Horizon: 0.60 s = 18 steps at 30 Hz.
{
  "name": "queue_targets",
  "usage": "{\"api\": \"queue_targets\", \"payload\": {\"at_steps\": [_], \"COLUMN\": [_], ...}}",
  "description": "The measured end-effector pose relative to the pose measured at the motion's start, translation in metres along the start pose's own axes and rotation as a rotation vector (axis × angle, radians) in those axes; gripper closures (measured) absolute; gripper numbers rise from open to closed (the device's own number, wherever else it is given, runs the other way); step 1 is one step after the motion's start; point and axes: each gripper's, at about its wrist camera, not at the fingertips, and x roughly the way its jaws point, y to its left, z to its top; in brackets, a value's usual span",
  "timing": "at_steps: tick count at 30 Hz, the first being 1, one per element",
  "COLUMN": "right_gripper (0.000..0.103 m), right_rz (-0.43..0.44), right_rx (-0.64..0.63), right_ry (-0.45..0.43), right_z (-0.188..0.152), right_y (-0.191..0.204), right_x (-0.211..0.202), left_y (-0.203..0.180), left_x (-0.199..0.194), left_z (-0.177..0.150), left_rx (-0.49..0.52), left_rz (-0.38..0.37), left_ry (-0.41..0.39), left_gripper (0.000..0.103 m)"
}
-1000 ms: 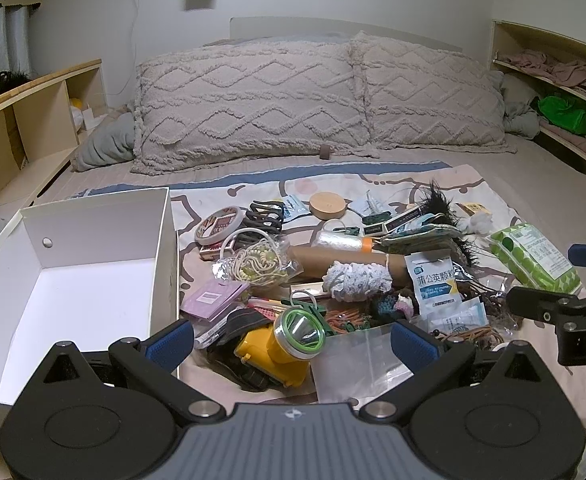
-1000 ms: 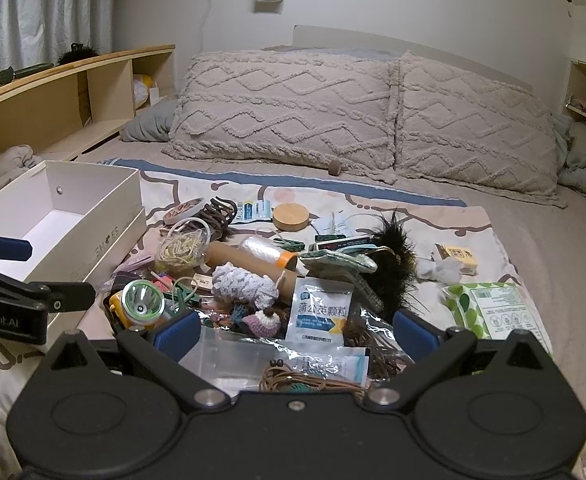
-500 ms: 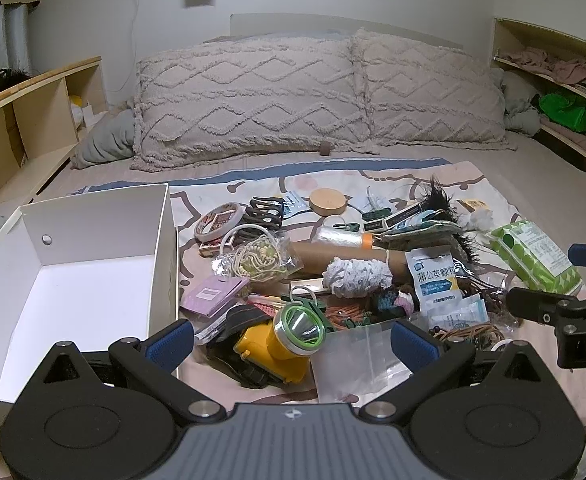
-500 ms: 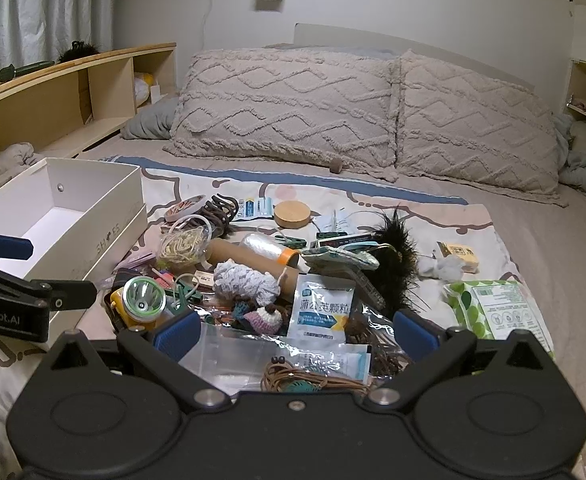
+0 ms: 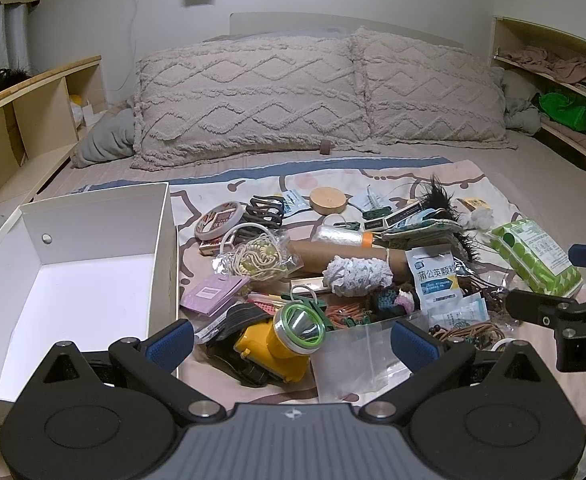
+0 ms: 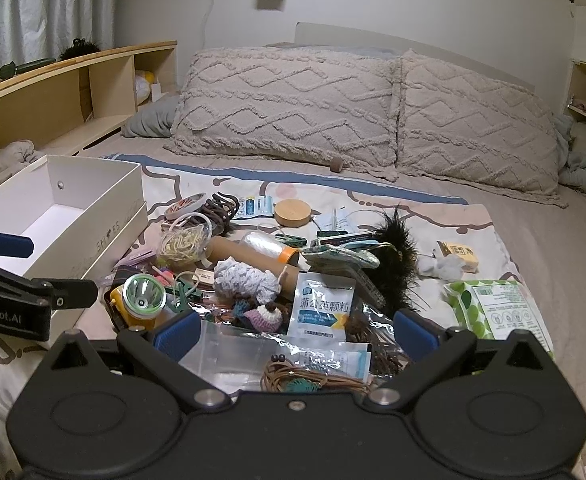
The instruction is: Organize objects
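clutter [image 5: 333, 272] covers a patterned blanket [image 6: 473, 216] beside a white box [image 5: 73, 280]; both tools [image 5: 293, 340] [image 6: 297, 330] gape wide, empty.

"蒲公英颗粒" on sachet [image 6: 324, 307], "SHOES" on box [image 6: 105, 228]

Soft cloth below, hard glossy odds on top.
Tufted fabric pillows [image 5: 253, 96]; matt white cardboard box [image 5: 93, 216]; smooth wooden disc [image 5: 328, 200]; glossy yellow plastic headlamp [image 5: 281, 340] with shiny reflector; brown paper tube [image 5: 333, 250]; clear crinkled plastic bag [image 5: 357, 360].
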Motion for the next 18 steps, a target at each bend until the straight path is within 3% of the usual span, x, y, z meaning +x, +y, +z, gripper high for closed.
{"api": "queue_targets", "payload": {"at_steps": [18], "right_gripper": [0.000], "right_rz": [-0.010], "right_rx": [0.017], "right_ry": [0.009], "right_z": [-0.0034], "right_y": [-0.0005], "right_x": [0.0009], "left_y": [0.0021], "left_x": [0.0044], "left_z": [-0.0018], "left_rx": [-0.001], "left_rz": [0.006], "left_ry": [0.020], "left_gripper": [0.000]}}
